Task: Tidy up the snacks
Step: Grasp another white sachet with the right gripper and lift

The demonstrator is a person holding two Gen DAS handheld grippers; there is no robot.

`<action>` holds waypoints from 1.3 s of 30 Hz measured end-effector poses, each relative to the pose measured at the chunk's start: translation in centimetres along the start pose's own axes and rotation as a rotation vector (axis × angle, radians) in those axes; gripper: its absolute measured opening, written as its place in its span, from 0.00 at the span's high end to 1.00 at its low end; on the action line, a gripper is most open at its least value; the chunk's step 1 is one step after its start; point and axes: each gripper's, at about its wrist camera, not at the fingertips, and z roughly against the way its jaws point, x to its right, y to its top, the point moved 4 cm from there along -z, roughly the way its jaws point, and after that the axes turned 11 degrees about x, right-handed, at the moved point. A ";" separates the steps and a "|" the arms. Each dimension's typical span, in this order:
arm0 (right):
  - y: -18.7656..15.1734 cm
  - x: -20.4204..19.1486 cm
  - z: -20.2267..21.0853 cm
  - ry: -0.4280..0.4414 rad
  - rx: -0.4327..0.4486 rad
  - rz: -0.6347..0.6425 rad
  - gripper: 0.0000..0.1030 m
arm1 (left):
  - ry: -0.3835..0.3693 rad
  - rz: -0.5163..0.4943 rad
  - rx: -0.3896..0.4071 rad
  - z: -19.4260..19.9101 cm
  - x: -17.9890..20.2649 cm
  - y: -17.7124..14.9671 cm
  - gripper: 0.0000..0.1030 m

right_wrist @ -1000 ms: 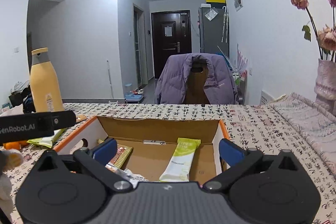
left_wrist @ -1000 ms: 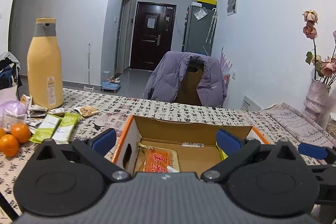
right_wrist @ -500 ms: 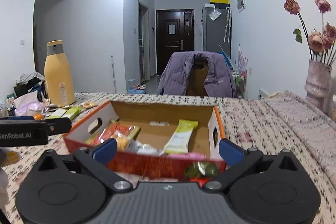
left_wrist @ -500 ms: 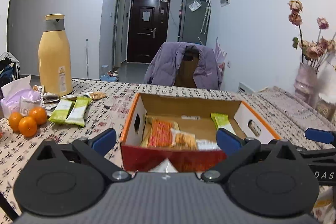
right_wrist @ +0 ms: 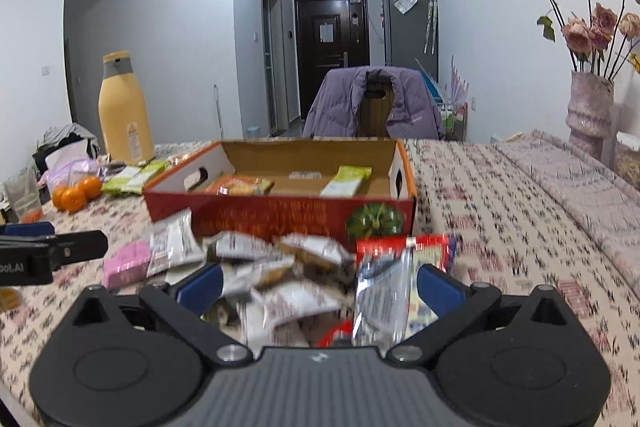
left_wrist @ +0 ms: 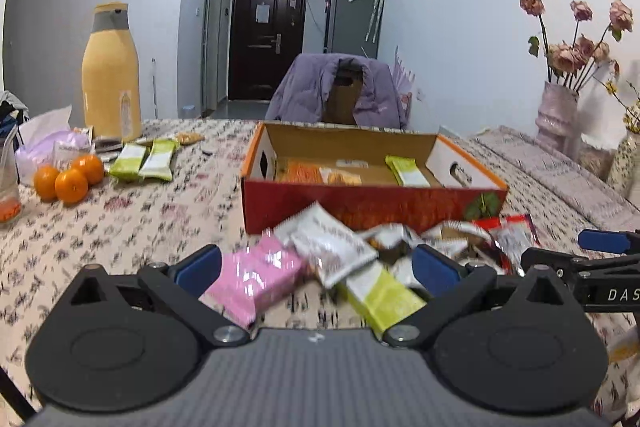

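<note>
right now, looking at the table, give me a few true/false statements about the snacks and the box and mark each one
1. The cardboard box is empty. False: it holds a green bar and orange packets.
2. A pile of loose snack packets lies on the table in front of the box. True.
3. The left gripper is clamped on the pink packet. False: its jaws are open, with the packet lying between them.
4. Three oranges sit to the left of the box. True.
5. The yellow bottle lies on its side. False: it stands upright.
6. The right gripper is open over the pile. True.
</note>
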 end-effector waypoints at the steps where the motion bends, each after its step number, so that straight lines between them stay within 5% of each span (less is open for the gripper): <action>1: -0.4 -0.1 0.2 0.001 -0.007 0.001 0.00 | -0.004 0.003 -0.007 0.2 -0.1 -0.4 0.00; 13: -5.3 -3.4 0.9 0.082 -0.099 0.055 0.02 | -0.001 0.025 -0.072 1.5 -0.7 -3.6 0.00; 19: -6.3 -5.1 0.8 0.076 -0.096 0.086 0.16 | 0.005 0.018 -0.091 1.7 -1.1 -4.5 0.00; 24: -6.6 -5.4 0.6 0.065 -0.094 0.093 0.44 | 0.007 0.023 -0.107 1.6 -1.4 -5.0 0.00; 26: -6.7 -5.4 0.4 0.068 -0.104 0.095 0.48 | 0.005 0.023 -0.108 1.7 -1.5 -5.0 0.00; 39: -6.2 -5.5 1.6 0.092 -0.061 0.113 0.56 | 0.015 0.008 -0.095 1.7 -2.5 -4.0 0.00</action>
